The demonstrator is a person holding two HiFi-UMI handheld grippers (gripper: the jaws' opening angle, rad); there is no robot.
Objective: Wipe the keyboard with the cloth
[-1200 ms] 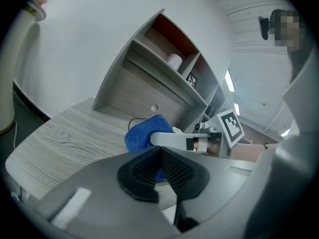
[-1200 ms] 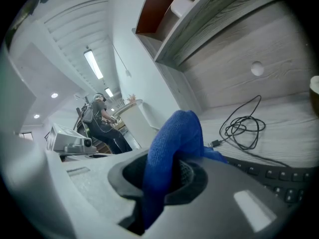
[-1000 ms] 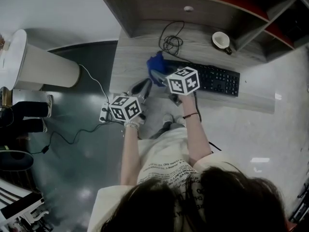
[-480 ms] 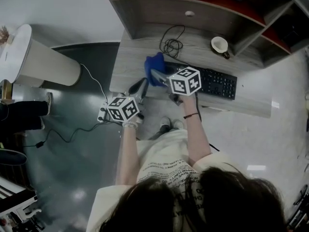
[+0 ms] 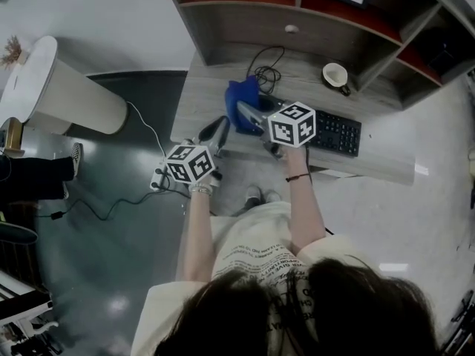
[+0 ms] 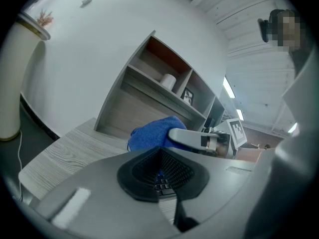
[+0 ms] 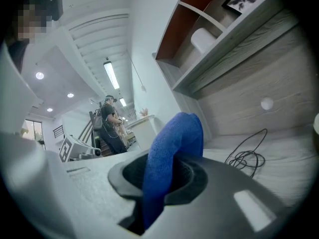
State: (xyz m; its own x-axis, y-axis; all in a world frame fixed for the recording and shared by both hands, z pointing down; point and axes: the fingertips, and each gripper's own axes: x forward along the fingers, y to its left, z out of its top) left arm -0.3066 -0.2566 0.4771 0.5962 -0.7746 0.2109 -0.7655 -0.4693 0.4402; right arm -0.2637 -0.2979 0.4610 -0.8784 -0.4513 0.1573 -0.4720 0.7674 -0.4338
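A blue cloth (image 5: pixel 241 97) is clenched in the jaws of the right gripper (image 5: pixel 252 116) over the left end of the black keyboard (image 5: pixel 338 132) on the wooden surface (image 5: pixel 197 106), while the left gripper (image 5: pixel 217 133), jaws pressed together and empty, is held near the surface's front edge.

Office: wooden desk (image 5: pixel 204 102), keyboard (image 5: pixel 338 132), shelves (image 5: pixel 323 4)

text: none legible | shirt (image 5: pixel 256 262) print: too small to read
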